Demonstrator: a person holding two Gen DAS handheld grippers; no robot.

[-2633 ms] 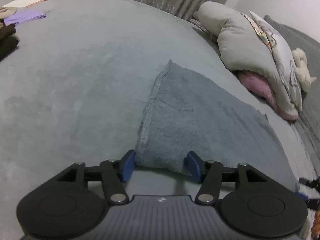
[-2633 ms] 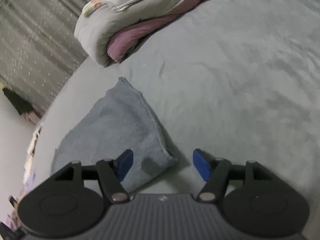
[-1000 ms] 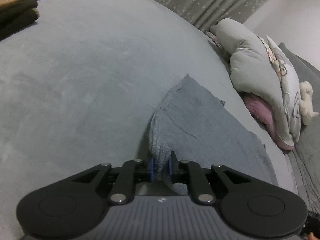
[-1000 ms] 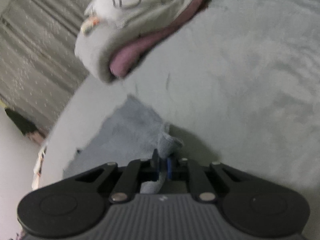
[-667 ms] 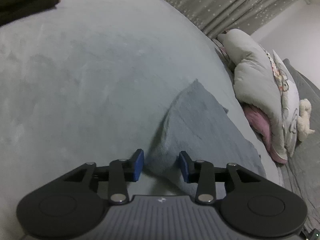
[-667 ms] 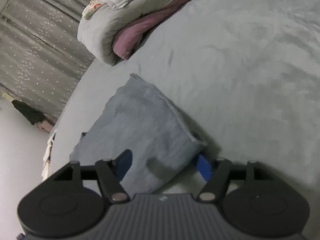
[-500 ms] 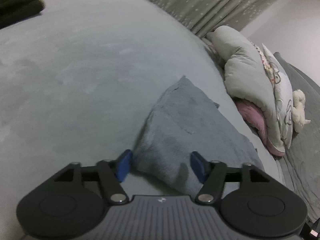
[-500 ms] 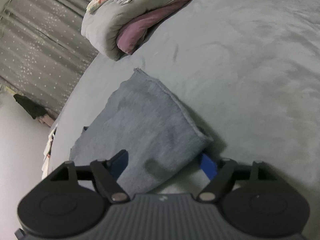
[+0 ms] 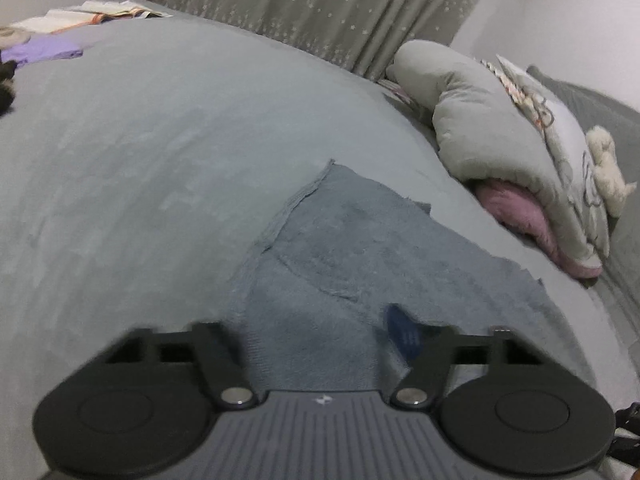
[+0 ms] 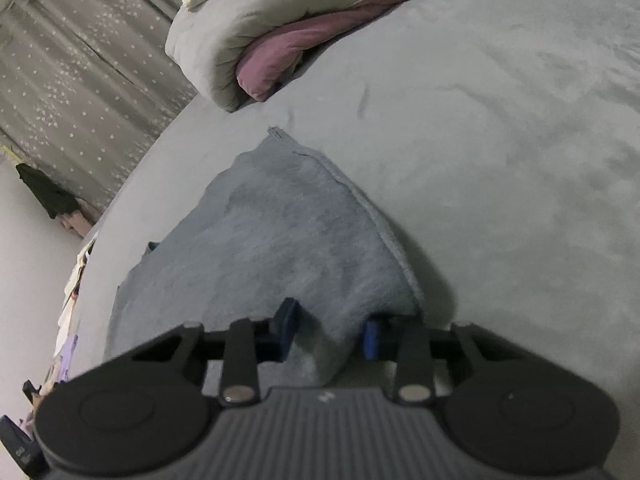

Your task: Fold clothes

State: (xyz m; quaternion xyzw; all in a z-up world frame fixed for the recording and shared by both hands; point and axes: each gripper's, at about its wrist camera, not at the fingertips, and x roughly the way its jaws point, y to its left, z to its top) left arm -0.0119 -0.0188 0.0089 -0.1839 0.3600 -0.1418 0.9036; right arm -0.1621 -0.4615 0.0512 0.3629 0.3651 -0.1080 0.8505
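Both grippers agape over grey towel (image 9: 360, 248) (folded); bed (image 9: 140, 140) beneath

A grey bed (image 9: 168, 152) fills both views. At its far side lies a bundled grey quilt (image 9: 480, 132) with a pink lining (image 9: 516, 208), a small cream plush toy (image 9: 608, 168) resting against it. Star-dotted grey curtains (image 9: 328, 4) hang behind. A purple garment (image 9: 40, 50) and papers (image 9: 80, 18) sit at the bed's far corner.

Bedroom: bed (image 9: 168, 168), pillows (image 9: 492, 144), curtains (image 9: 340, 4)

grey-blue towel (image 9: 360, 248) folded, flat on bed; edges uneven
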